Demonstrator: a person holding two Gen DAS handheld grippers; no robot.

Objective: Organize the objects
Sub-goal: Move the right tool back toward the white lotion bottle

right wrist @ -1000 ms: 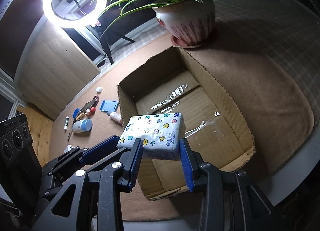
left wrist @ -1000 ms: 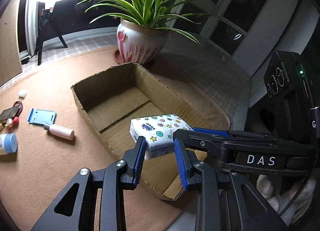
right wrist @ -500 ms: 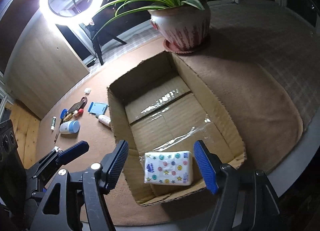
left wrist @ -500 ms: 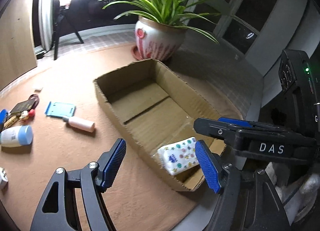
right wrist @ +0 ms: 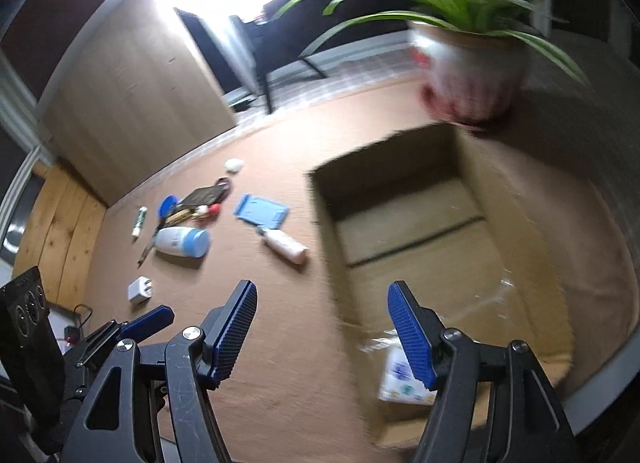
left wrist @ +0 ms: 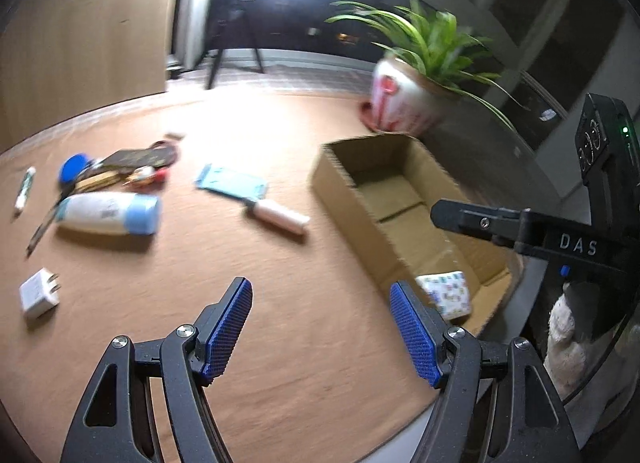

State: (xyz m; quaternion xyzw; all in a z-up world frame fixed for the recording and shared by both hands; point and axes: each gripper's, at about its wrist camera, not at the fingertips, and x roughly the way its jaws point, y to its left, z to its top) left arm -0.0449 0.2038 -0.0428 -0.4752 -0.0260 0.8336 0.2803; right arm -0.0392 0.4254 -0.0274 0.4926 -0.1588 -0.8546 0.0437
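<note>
A white tissue pack (left wrist: 446,291) with coloured dots lies in the near end of the open cardboard box (left wrist: 348,199). In the right wrist view the tissue pack (right wrist: 396,379) is half hidden behind my right finger, inside the box (right wrist: 328,231). My left gripper (left wrist: 320,291) is open over bare brown mat, left of the box. My right gripper (right wrist: 322,291) is open too, straddling the box's left wall with nothing between its pads. Loose items lie farther left: a white bottle with a blue cap (left wrist: 108,213), a pink tube (left wrist: 280,217) and a blue card (left wrist: 232,183).
A white charger plug (left wrist: 38,293), a pen (left wrist: 24,187) and a dark wallet with keys (left wrist: 136,157) lie on the mat. A potted plant (left wrist: 400,103) stands behind the box. A ring light on a tripod shines at the back. The mat's edge runs close on the near right.
Both grippers opened and let go of the tissue pack, which dropped into the box's near end. Both have since swung left, bringing the loose items more into view.
</note>
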